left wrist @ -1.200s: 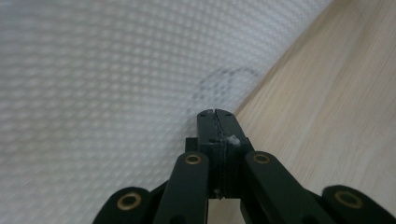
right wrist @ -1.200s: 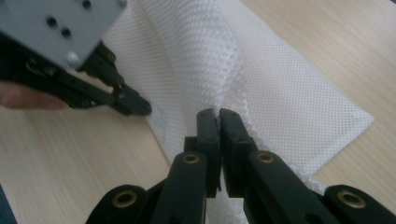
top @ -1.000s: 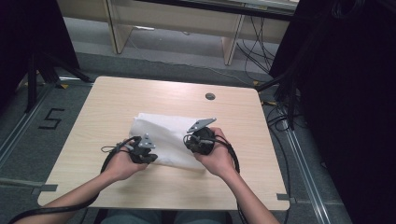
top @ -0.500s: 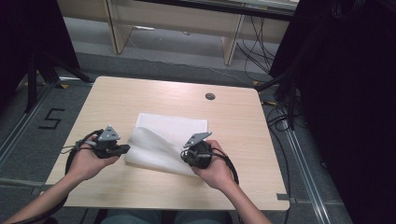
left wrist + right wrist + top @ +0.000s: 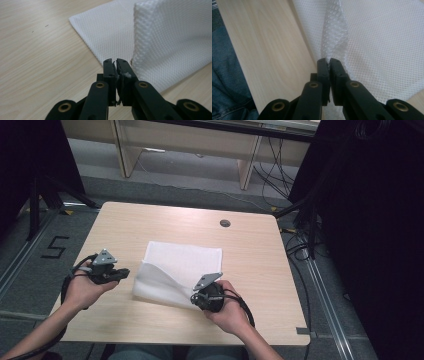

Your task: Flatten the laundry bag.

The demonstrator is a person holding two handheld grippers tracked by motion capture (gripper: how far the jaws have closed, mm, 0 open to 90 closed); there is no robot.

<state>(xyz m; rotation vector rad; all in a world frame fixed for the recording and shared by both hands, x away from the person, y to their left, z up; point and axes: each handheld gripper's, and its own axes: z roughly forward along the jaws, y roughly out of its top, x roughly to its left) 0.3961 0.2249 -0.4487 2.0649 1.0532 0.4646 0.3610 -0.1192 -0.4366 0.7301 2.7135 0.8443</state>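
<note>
White mesh cloth (image 5: 182, 270) lies near the middle of the wooden table (image 5: 150, 220), its longer side running left to right across your view, and its near-right corner is lifted off the wood. Your right gripper (image 5: 329, 61) has that corner: the jaws are pinched together with a ridge of the mesh rising from between the tips, so that side is held. Your left gripper (image 5: 115, 63) is closed to a slit and holds nothing (a wisp of white clings to one pad); its jaws have just been parting slightly with no cloth between them. In the high view it sits just off the cloth's left edge, apart from it. The near-left corner lies straight to the right of that gripper, and your left hand (image 5: 85, 287) is the closer one, so a fresh grip there would likely need the jaws wider first.
</note>
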